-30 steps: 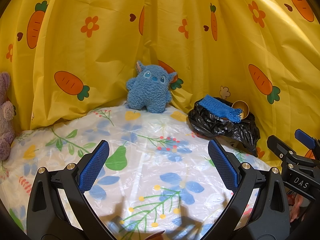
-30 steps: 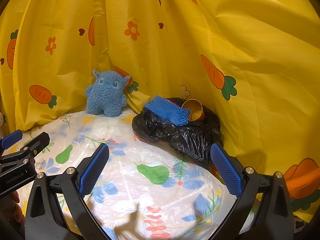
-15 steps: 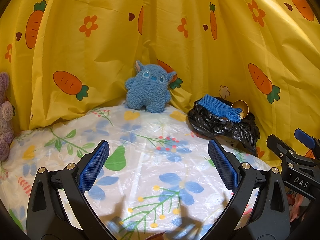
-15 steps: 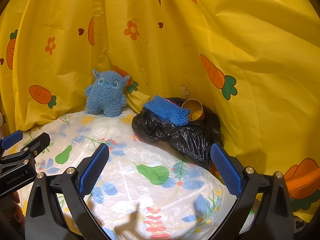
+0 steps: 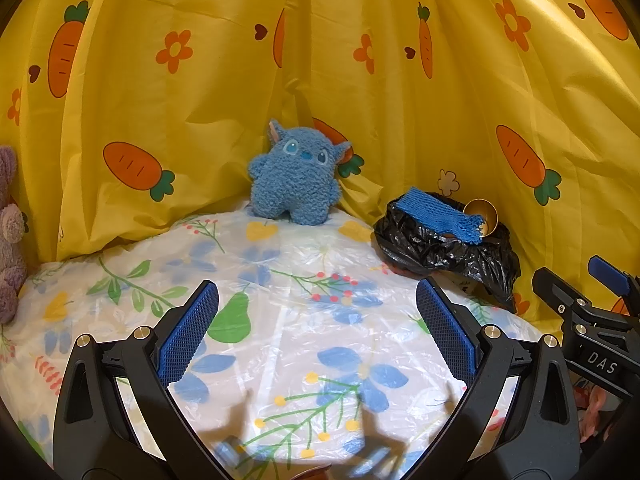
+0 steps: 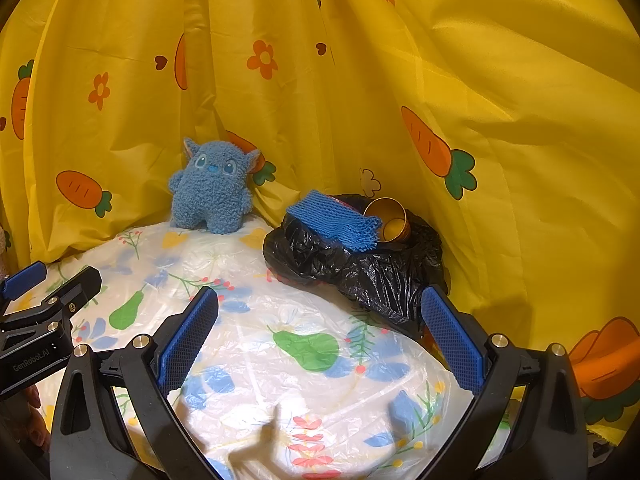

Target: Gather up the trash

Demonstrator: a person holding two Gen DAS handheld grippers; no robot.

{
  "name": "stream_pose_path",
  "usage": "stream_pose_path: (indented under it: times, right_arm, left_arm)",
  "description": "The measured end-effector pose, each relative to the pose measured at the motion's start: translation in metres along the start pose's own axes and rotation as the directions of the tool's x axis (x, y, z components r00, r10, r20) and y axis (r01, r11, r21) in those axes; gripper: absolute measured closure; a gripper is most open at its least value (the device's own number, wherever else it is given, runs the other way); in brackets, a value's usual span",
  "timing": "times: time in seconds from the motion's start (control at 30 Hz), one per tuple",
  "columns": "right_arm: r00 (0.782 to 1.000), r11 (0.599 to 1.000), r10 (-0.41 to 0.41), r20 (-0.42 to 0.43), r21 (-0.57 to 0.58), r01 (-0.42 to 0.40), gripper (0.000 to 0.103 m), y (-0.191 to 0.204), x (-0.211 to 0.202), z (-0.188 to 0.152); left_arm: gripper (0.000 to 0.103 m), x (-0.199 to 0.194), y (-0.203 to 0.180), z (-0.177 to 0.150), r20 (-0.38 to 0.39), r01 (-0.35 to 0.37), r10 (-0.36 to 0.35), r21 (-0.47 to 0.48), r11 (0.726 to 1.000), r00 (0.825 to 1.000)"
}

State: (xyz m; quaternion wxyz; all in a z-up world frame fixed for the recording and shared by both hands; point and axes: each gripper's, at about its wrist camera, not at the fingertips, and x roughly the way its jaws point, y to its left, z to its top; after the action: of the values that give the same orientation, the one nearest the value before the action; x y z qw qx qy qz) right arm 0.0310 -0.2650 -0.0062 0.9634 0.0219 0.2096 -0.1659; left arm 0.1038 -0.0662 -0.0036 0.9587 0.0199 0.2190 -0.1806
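Both tools are hanging over the flowered table cover (image 5: 320,264) with nothing between their pads: the left gripper (image 5: 316,332) is spread wide, and the right gripper (image 6: 320,336) is spread wide too. The collecting step is looking nearly finished, since no loose scrap is showing on the cover. The black trash bag (image 6: 372,272) is sitting at the far right of the table, against the yellow carrot curtain (image 6: 360,80) and just to the right of the blue plush toy (image 6: 214,188) (which is a decoration, most likely, not rubbish). On top of the bag a blue mesh piece (image 6: 334,220) is lying with its long axis running from the toy's side toward the curtain, and touching its far end a gold cup (image 6: 390,220) is lying on its side, its mouth facing toward the grippers. Next, I judge, the mesh and cup are needing a push down into the bag, or the bag's rim is needing gathering.
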Motion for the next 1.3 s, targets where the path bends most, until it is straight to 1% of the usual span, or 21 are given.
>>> stream_pose_path:
  times: [1.3]
  right_arm:
    - [1.0, 1.0, 0.002, 0.001, 0.0, -0.002, 0.006, -0.0006, 0.0033, -0.0003]
  left_arm:
    - [0.006, 0.0014, -0.006, 0.0017, 0.0, -0.002, 0.002, -0.004, 1.0, 1.0]
